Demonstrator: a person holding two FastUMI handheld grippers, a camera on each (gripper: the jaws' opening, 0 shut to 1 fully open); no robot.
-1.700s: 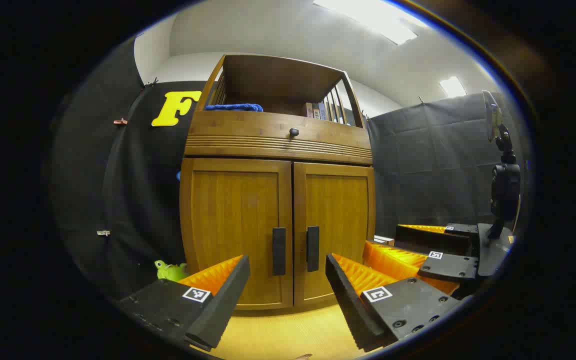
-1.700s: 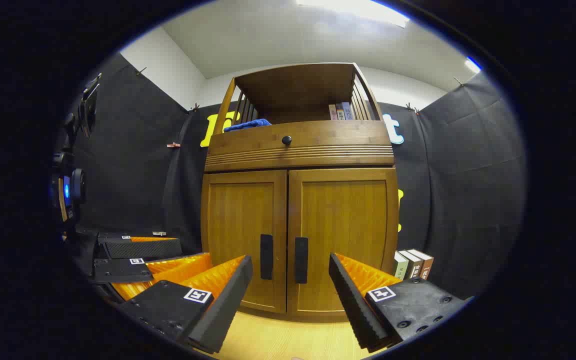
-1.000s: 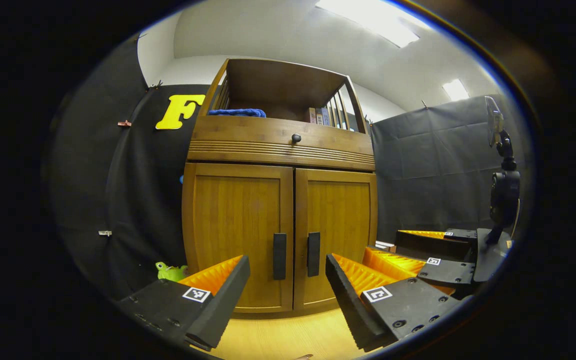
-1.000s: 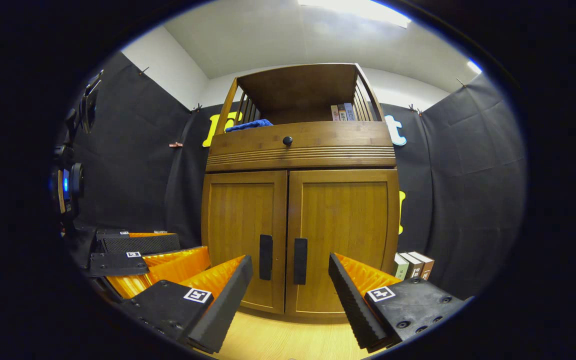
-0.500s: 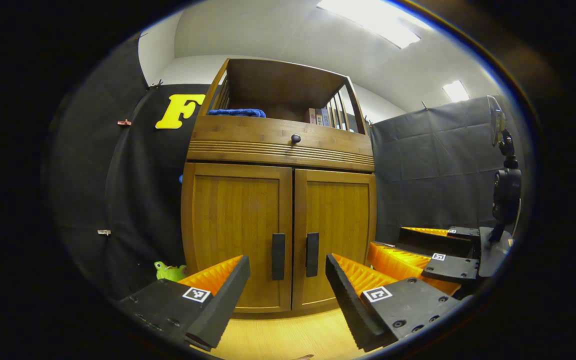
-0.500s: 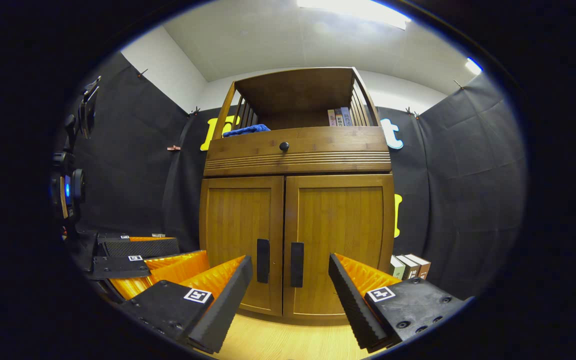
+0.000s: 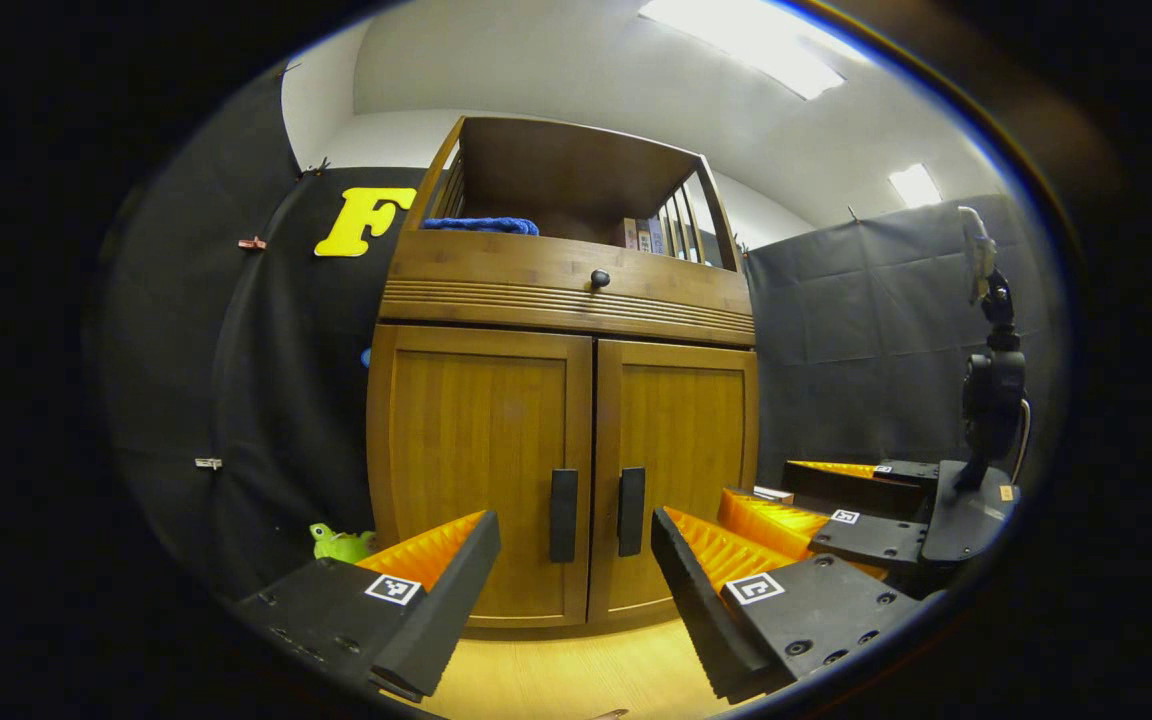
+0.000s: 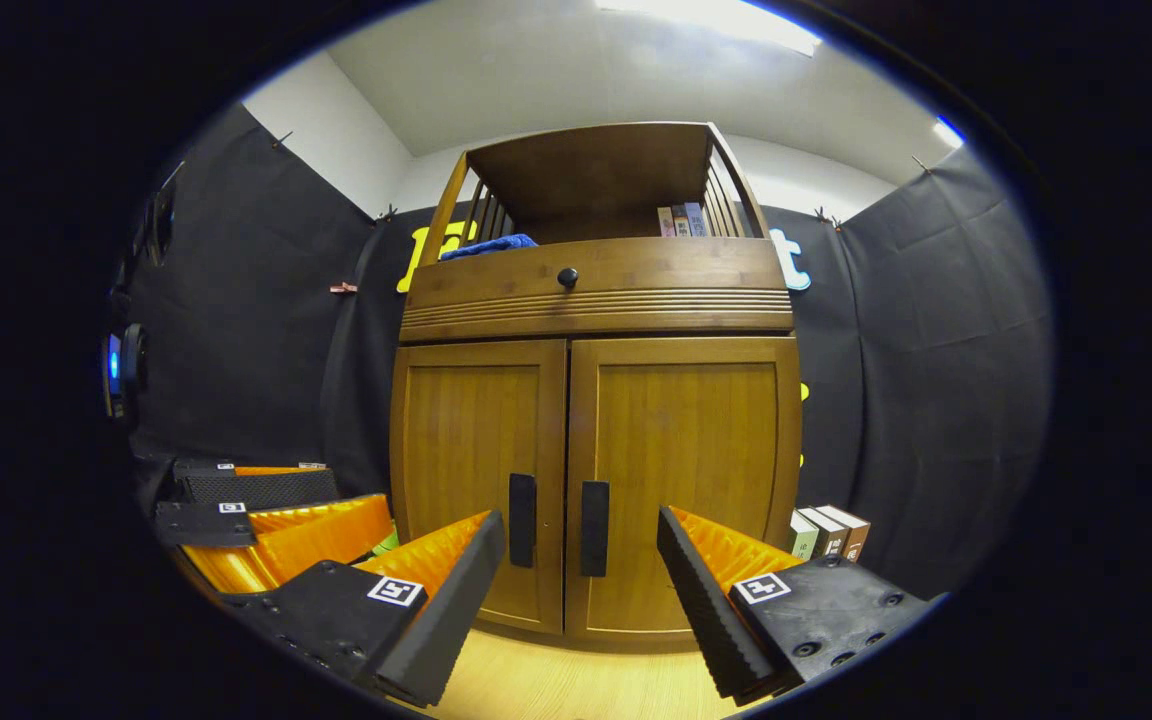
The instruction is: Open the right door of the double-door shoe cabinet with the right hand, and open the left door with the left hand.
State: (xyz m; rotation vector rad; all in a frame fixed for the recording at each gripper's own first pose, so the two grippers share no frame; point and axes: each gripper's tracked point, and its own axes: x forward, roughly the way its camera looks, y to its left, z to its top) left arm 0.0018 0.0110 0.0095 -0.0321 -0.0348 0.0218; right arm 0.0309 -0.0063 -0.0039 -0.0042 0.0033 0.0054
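Two doors of the shoe cabinet (image 7: 561, 400) stay closed in the left gripper view, where the left gripper (image 7: 576, 590), fingers wide apart and empty, has edged slightly closer, so opening has not begun; a green toy (image 7: 338, 543) sits by the cabinet's left foot. The right gripper view shows the right gripper (image 8: 581, 590) equally open and empty, nearer the right door's handle (image 8: 594, 528), with books (image 8: 826, 533) standing at the cabinet's right.

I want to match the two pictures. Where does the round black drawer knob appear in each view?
Left gripper view: drawer knob, upper centre, above the door seam.
Right gripper view: drawer knob, upper centre, just left of the seam.
Shared landmark: blue cloth on the shelf, up-left of the knob.
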